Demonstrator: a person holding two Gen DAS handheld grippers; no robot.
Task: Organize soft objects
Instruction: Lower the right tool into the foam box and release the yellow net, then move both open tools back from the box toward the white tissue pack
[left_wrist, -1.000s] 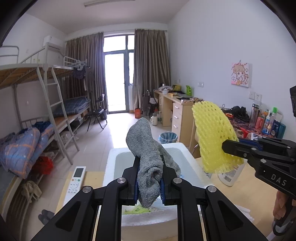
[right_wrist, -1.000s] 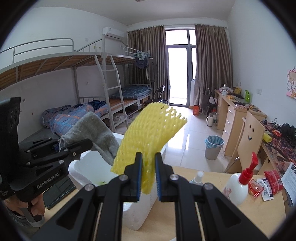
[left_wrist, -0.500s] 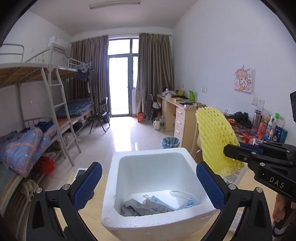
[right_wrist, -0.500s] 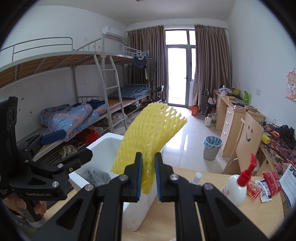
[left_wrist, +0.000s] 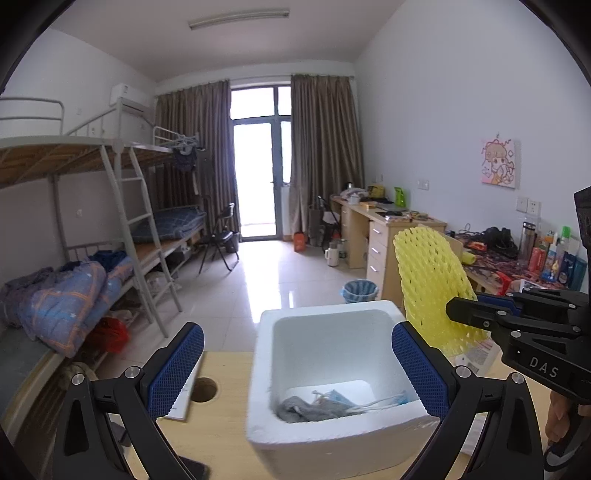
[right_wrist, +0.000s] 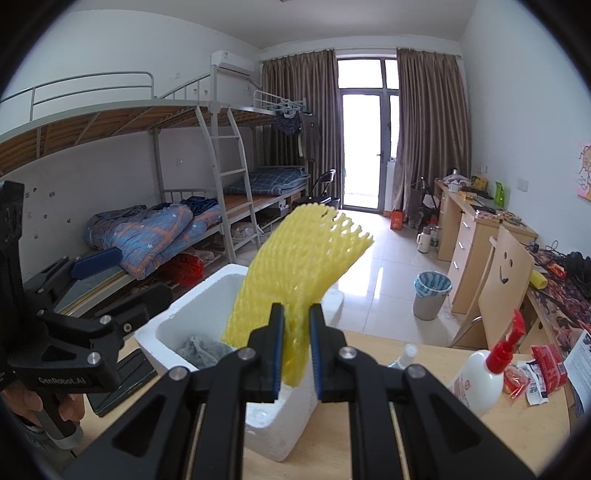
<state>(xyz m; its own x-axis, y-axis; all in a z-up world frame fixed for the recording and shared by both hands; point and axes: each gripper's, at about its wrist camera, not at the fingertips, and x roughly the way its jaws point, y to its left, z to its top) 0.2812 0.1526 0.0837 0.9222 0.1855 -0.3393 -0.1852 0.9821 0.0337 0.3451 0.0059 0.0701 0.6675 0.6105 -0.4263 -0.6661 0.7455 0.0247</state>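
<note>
- Left gripper: fingers spread wide, blue pads facing each other, nothing between them. It hangs above the near side of the foam box.
- Foam box: white, open at the top, standing on the wooden table. Its near rim shows in the left wrist view, its far corner in the right wrist view.
- Grey sock: lying crumpled on the floor of the box, toward the near left corner. It is also visible in the right wrist view.
- Face mask: pale blue with white loops, lying in the box just beside the sock and touching it.
- Right gripper: fingers drawn narrow, pinching the lower end of the yellow foam net.
- Yellow foam net: held upright and curving over at the top, above and just right of the box, clear of the table. Seen from the left wrist view it stands beside the box's right wall.
- Table, right side: a white spray bottle with a red trigger, and red packets beside it.
- Table, left side: a round hole in the top, near the box.
</note>
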